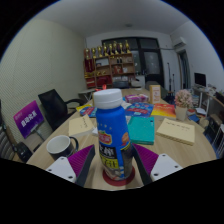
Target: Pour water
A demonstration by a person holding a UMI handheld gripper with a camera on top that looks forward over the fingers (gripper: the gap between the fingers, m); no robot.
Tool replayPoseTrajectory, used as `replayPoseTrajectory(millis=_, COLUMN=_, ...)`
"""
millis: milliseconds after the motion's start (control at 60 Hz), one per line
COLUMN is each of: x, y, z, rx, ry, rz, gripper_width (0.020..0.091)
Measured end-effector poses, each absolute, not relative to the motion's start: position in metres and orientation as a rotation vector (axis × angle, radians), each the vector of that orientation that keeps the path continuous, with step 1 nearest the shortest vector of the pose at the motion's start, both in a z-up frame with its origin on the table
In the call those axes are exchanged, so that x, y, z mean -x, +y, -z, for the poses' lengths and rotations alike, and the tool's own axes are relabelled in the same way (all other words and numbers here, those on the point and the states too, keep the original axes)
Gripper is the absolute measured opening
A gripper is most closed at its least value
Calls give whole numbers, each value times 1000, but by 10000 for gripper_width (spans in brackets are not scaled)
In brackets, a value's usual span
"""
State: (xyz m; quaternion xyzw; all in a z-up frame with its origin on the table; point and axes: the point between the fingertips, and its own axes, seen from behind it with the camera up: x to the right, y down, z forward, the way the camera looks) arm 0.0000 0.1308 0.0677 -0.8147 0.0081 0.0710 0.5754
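The gripper (113, 170) is being held level over the near edge of a round wooden table (165, 152), pointing across it toward the far wall. A blue plastic bottle with a white cap and a yellow-and-blue label (111, 135) is standing upright between its two fingers, and both purple pads (82, 160) are being pressed against the bottle's lower sides, so the bottle is being gripped. Its base, ringed in red, is being seen just above the lower rim of the view; whether it is resting on the table or being lifted cannot be told.

The label's print is too small to be read. The hand carrying the gripper is not being shown.

To the left of the fingers, a white mug with dark contents (60, 145) is standing near the table's edge, with a tan flat book (81, 125) beyond it. To the right, a teal book (141, 129) and a yellow-tan book (177, 130) are lying flat, close behind the bottle. Farther back, small boxes and packets are being crowded together and cannot be told apart. A black chair with a purple sign (28, 117) is standing left of the table. A shelf unit with red panels (110, 66) is lining the far wall.
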Motion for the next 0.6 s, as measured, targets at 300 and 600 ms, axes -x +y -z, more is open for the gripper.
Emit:
replayPoseTrajectory(millis=300, x=12, y=20, z=-108, rx=1974, ry=88, rz=38, gripper_width=798)
replayPoseTrajectory(millis=600, x=55, y=-85, z=-196, rx=1984, ry=193, rz=139, gripper_width=787)
